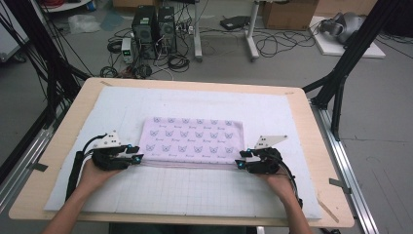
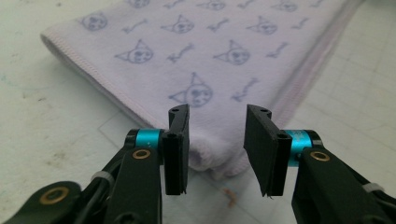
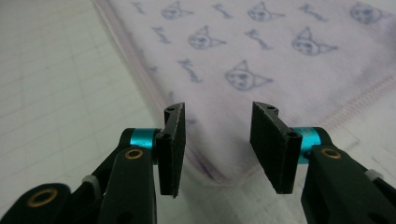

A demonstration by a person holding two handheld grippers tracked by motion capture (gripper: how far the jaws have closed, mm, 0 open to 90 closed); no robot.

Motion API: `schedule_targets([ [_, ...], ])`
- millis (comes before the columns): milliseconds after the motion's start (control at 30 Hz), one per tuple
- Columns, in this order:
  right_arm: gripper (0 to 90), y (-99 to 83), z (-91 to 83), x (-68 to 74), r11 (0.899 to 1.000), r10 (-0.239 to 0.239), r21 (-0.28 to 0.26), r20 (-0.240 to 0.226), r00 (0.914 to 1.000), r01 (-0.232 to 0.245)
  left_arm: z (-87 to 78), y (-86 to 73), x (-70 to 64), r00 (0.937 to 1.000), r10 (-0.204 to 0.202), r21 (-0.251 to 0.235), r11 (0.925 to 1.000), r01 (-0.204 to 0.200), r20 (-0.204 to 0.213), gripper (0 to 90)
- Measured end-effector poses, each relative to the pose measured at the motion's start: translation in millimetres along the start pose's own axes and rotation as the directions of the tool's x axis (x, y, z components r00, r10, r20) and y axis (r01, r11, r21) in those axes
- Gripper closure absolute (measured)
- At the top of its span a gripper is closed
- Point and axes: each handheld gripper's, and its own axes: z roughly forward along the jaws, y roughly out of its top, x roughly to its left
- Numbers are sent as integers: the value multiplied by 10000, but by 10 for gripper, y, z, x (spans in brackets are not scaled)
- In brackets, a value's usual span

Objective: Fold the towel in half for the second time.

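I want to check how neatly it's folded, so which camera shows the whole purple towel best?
The high view: the whole folded towel lies flat on the white mat, all four edges visible. The left gripper view shows just one near corner between the open left gripper; the right gripper view shows the other between the open right gripper.

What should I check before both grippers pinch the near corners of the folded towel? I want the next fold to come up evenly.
1. Left gripper open: ok, with a clear gap between its jaws.
2. Right gripper open: ok, its jaws also stand apart.
3. Left gripper lined up with a corner: ok, the near corner of the folded towel sits between the jaws in the left gripper view.
4. Right gripper lined up: ok, the towel's other near corner lies between its jaws.
5. Towel flat and square on the white mat: ok in the high view.
6. Jaws reach under every layer: cannot tell.
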Motion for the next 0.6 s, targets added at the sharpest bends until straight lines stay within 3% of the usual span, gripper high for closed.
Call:
schedule_targets([
  [67,551,0,-11,31,9996,-234,-147,-106,9997,232,-2,-5,-20,9999,154,118,9998,-154,25,602],
  [167,554,-36,22,57,9996,-257,135,-183,9995,259,49,-34,-15,9998,192,429,9989,-190,-33,607],
  [267,647,-75,48,40,9995,-207,225,-230,9995,213,115,-59,-23,9983,480,811,9957,-451,-336,672],
  [400,867,-66,39,43,9983,-486,328,-170,9987,491,98,-44,-40,9961,713,739,9950,-674,-511,821],
  [500,878,-47,15,57,9971,-647,399,-210,9977,655,63,-26,-49,9952,785,614,9953,-749,-590,853],
  [600,881,-27,-53,53,9978,-659,100,-192,9976,661,4,6,-87,9944,889,445,9953,-864,-579,858],
])
